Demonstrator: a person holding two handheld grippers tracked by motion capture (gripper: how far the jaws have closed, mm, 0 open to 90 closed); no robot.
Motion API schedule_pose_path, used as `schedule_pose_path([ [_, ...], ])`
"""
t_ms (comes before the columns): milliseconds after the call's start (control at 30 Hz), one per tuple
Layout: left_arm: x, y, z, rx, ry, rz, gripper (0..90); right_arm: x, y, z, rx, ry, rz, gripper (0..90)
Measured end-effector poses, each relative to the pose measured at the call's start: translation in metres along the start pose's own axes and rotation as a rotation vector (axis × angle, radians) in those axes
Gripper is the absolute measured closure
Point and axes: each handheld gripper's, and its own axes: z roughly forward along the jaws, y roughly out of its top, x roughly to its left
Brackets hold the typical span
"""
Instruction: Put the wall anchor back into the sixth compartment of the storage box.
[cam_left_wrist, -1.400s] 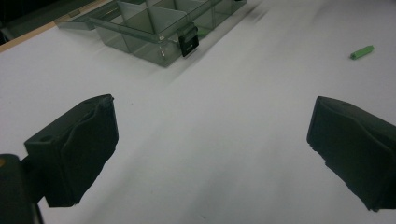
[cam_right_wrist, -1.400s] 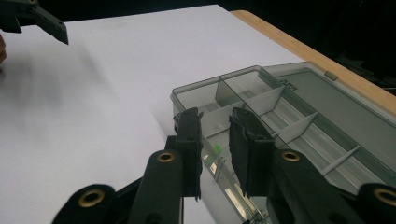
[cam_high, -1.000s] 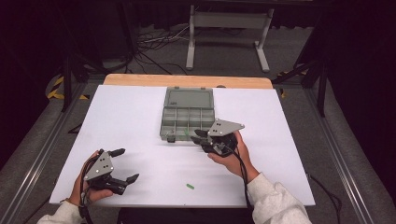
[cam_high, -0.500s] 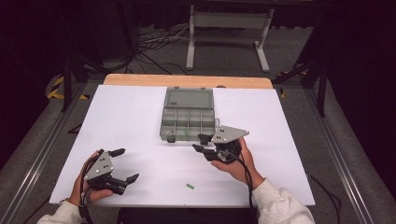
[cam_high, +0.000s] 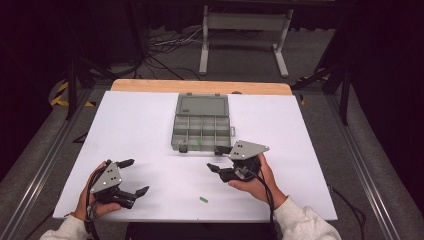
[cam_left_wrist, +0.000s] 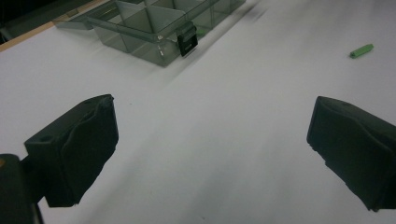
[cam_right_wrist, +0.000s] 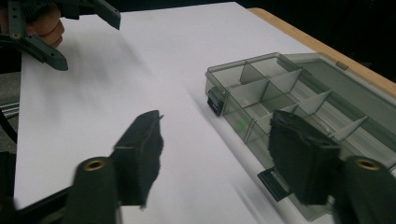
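Jaws of the left gripper (cam_high: 131, 176) stand wide open with nothing between them, low over the white tabletop (cam_high: 145, 125) near its front edge. Right of it a small green piece (cam_high: 203, 200) lies alone on the tabletop. Farther on, the jaws of the right gripper (cam_high: 216, 158) have just been opening, and they are empty. They sit just beside the front wall of the grey box (cam_high: 201, 131), whose lid lies open behind.
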Motion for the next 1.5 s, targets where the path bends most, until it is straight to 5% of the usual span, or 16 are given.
schedule_pose_path([
  [100, 0.000, 0.000, 0.000, 0.001, 0.001, -0.001, 3.2, 0.002, -0.004, 0.000, 0.012, -0.023, 0.009, 22.0],
  [367, 0.000, 0.000, -0.001, 0.001, 0.000, 0.002, 3.2, 0.008, -0.015, 0.000, 0.035, -0.009, 0.009, 16.9],
  [1200, -0.001, 0.000, -0.001, 0.003, 0.002, 0.004, 3.1, 0.039, -0.044, 0.013, 0.153, 0.106, -0.015, 16.5],
  [1500, -0.001, 0.000, 0.000, 0.006, 0.001, 0.004, 3.1, 0.049, -0.048, 0.025, 0.209, 0.156, -0.042, 24.5],
])
